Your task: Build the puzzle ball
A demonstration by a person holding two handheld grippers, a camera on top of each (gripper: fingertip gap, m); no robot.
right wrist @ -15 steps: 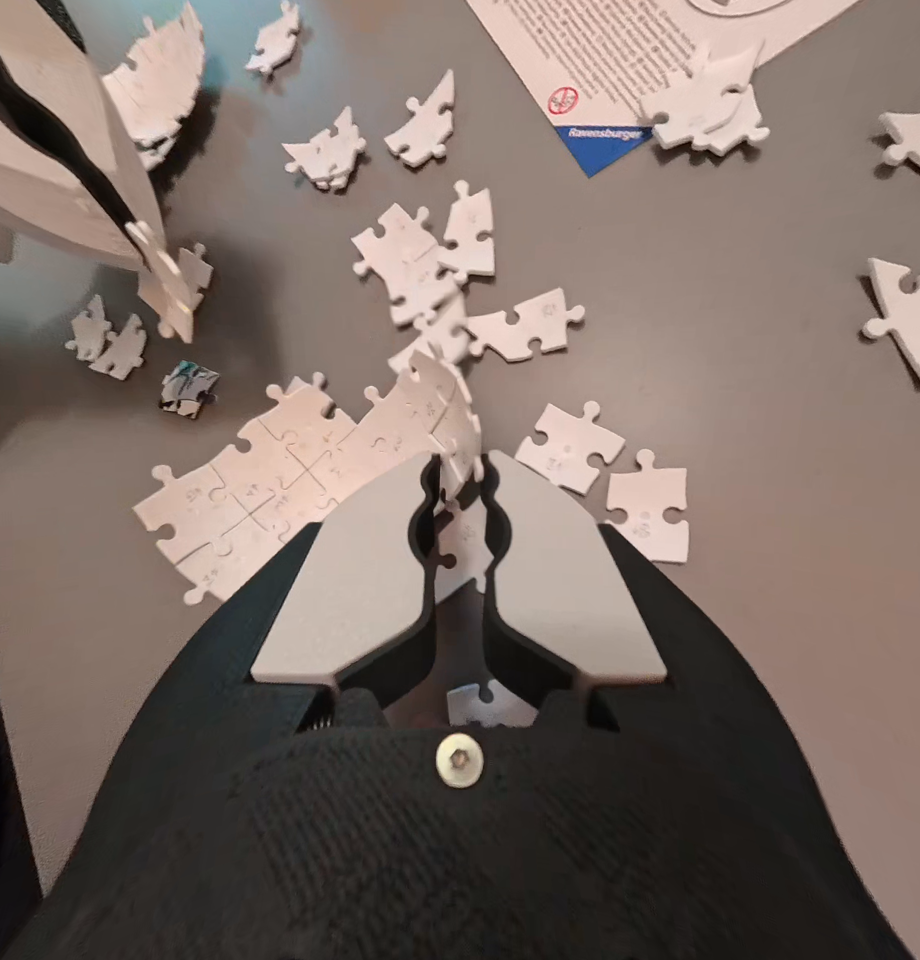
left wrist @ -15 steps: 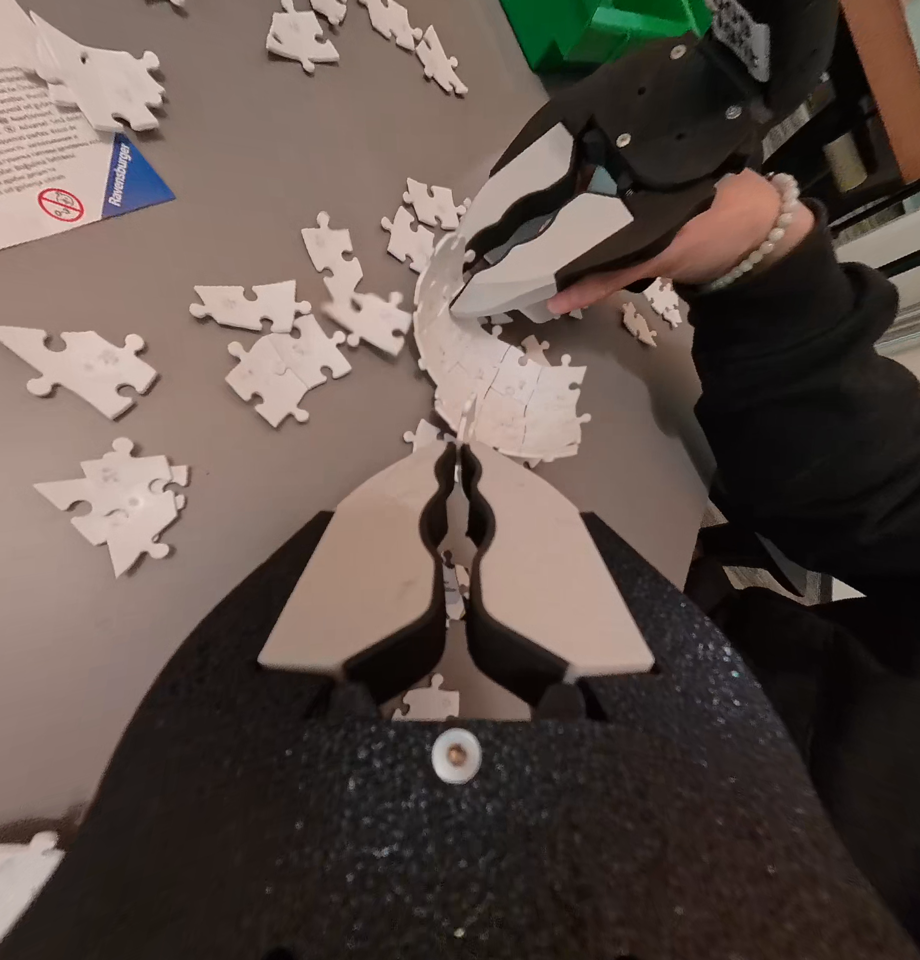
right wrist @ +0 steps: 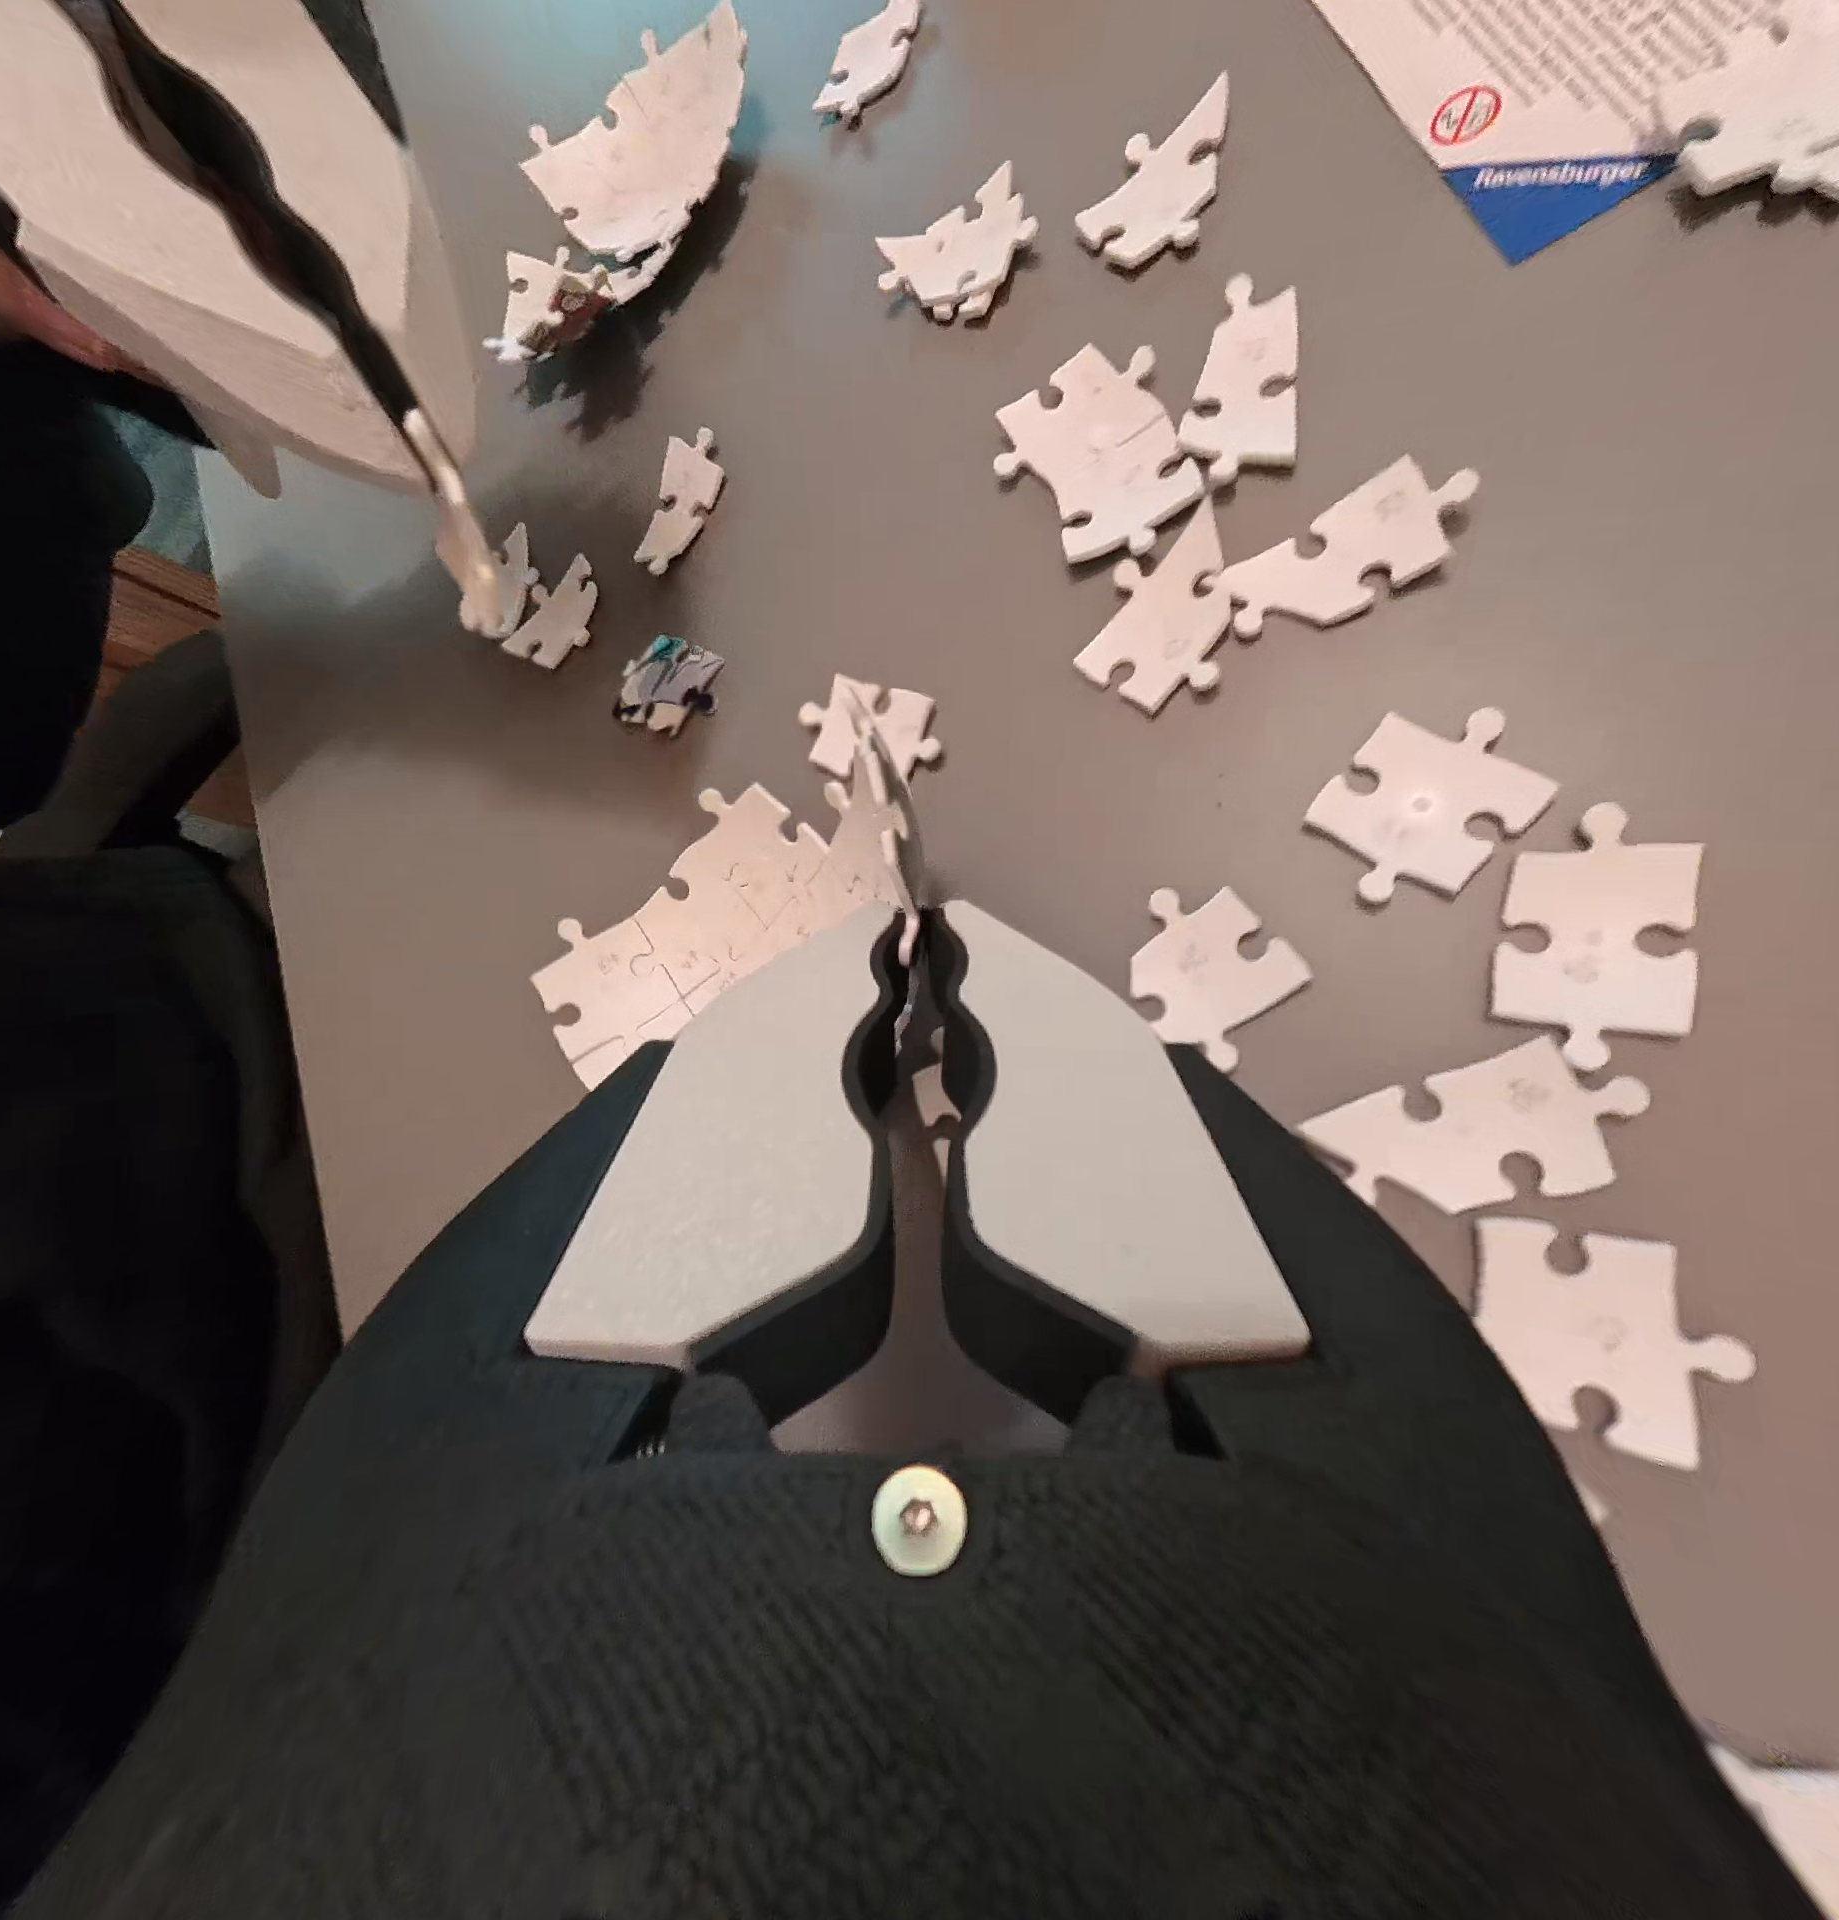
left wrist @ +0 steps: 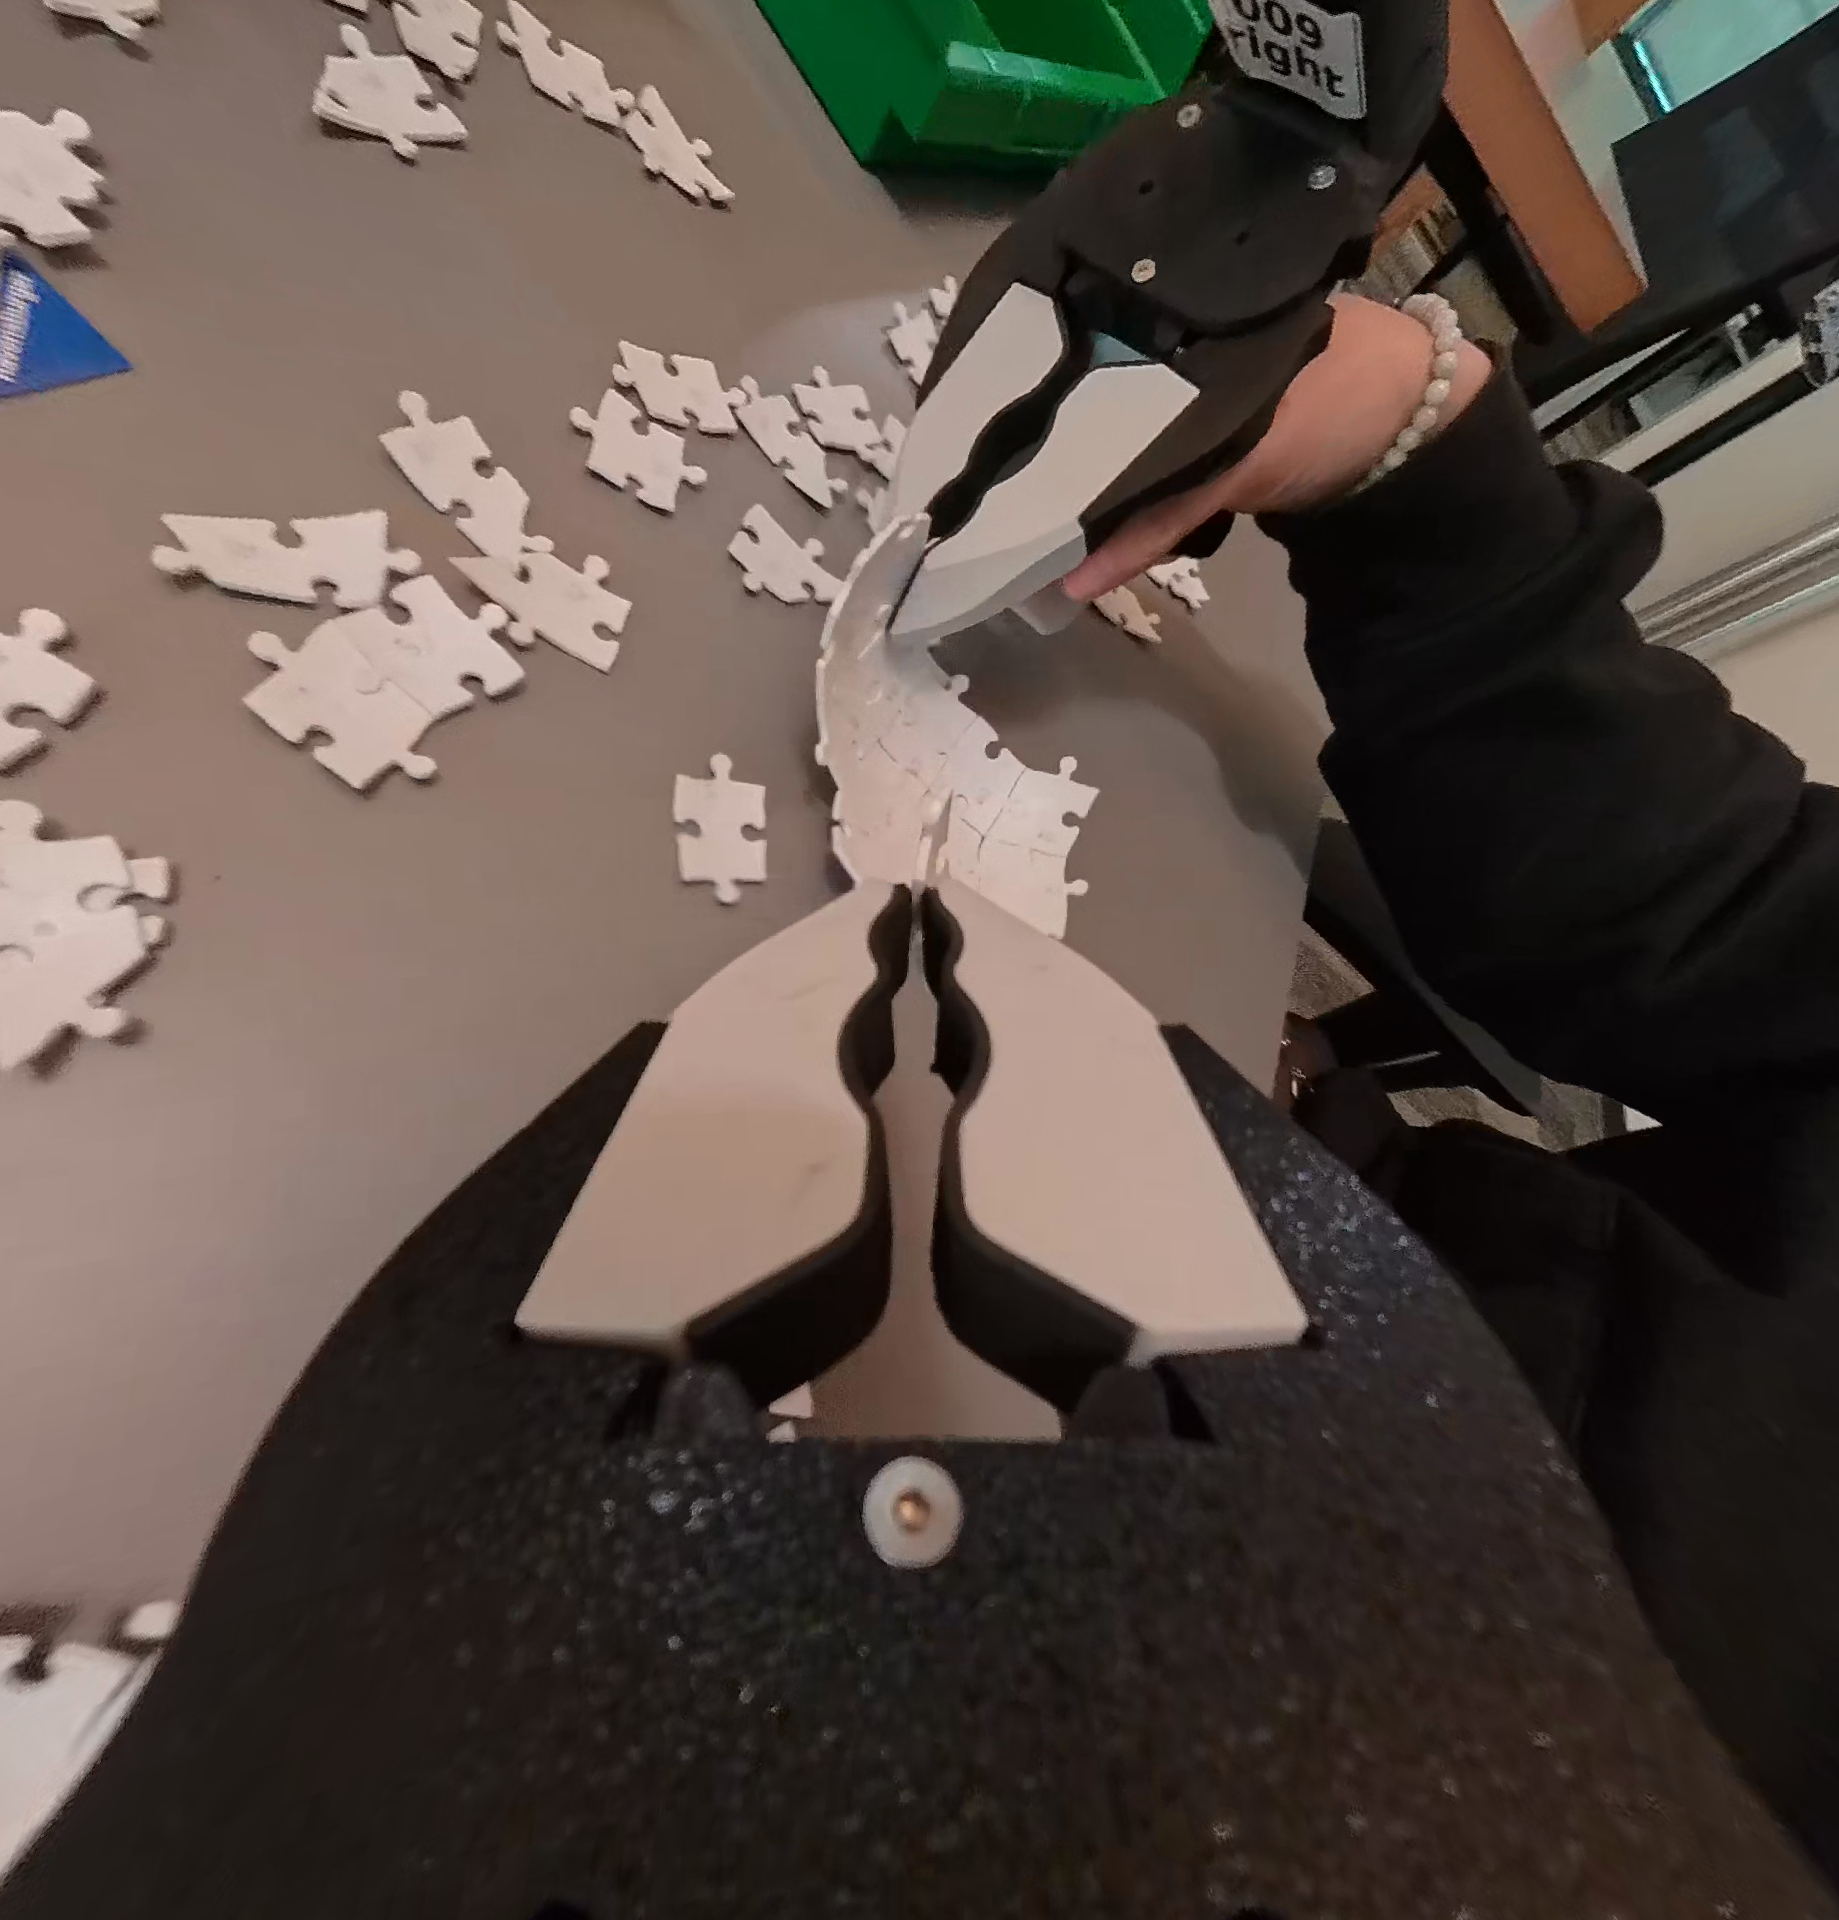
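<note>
White puzzle-ball pieces lie blank side up on a grey table (left wrist: 375,1091). My right gripper (right wrist: 920,916) is shut on one end of a curved band of joined pieces (right wrist: 686,925), which rises edge-on from its tips. In the left wrist view the right gripper (left wrist: 910,597) pinches the band's (left wrist: 936,748) upper end. My left gripper (left wrist: 915,902) is shut on a single piece (left wrist: 930,836), seen edge-on just before the band's lower end. In the right wrist view the left gripper (right wrist: 416,436) holds this piece (right wrist: 468,561) at upper left, apart from the band.
Several loose and part-joined pieces (left wrist: 375,675) (right wrist: 1102,457) are spread over the table. One coloured piece (right wrist: 666,691) lies face up. An instruction sheet (right wrist: 1538,114) is at the far side. A green bin (left wrist: 998,73) stands behind. The table edge (right wrist: 250,727) is close. There is about 12 cm between the tips of the two grippers.
The right gripper has tilted the band more upright, so it shows more edge-on. The left gripper with its piece has shifted a little towards the band. Both stay shut.
</note>
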